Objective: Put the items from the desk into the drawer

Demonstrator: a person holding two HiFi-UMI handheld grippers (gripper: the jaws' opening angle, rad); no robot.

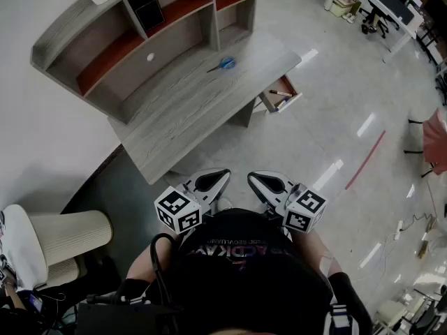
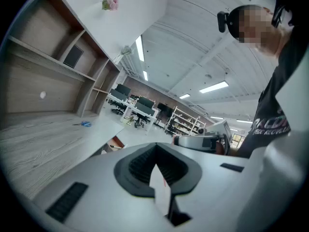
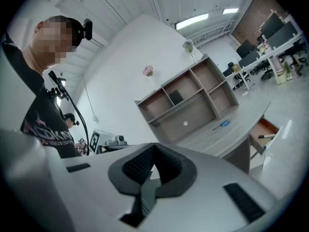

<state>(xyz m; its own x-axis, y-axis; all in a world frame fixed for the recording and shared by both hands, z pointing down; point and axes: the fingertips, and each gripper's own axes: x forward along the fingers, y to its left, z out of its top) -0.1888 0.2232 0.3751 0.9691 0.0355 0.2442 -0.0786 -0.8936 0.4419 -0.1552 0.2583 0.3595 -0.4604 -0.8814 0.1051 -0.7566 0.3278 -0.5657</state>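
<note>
Currently both grippers sit close to the person's torso, well back from the desk (image 1: 183,110). The left gripper (image 1: 212,180) has its jaws together, tips meeting, nothing between them. The right gripper (image 1: 269,182) is likewise closed and empty, which its own view confirms.

Only one item shows on the desktop: a blue-handled tool (image 1: 223,64), lying flat near the hutch (image 1: 119,54). I cannot tell whether it is a screwdriver or scissors. The drawer (image 1: 266,102) stands pulled open at the desk's right end, with a couple of pens (image 1: 281,93) already in it.

Step in hand, as I judge it: the approach, with the pick not yet begun.

Notes for doing it well:
- Close the gap to the desk first, since the tool is out of reach from this spot.
- The right gripper looks the better choice, because the tool and the drawer both lie towards that side.
- Spread the jaws before descending, not at the tabletop.
- Tip the gripper down well past its present near-level pose, because the tool lies flat and low.
- Come across the handle, not along it, and pinch near its thick blue part.
- The thin metal end may slip or pivot, so avoid gripping there.
- Carry it over the drawer's rim and let go low, clear of the pens.
</note>
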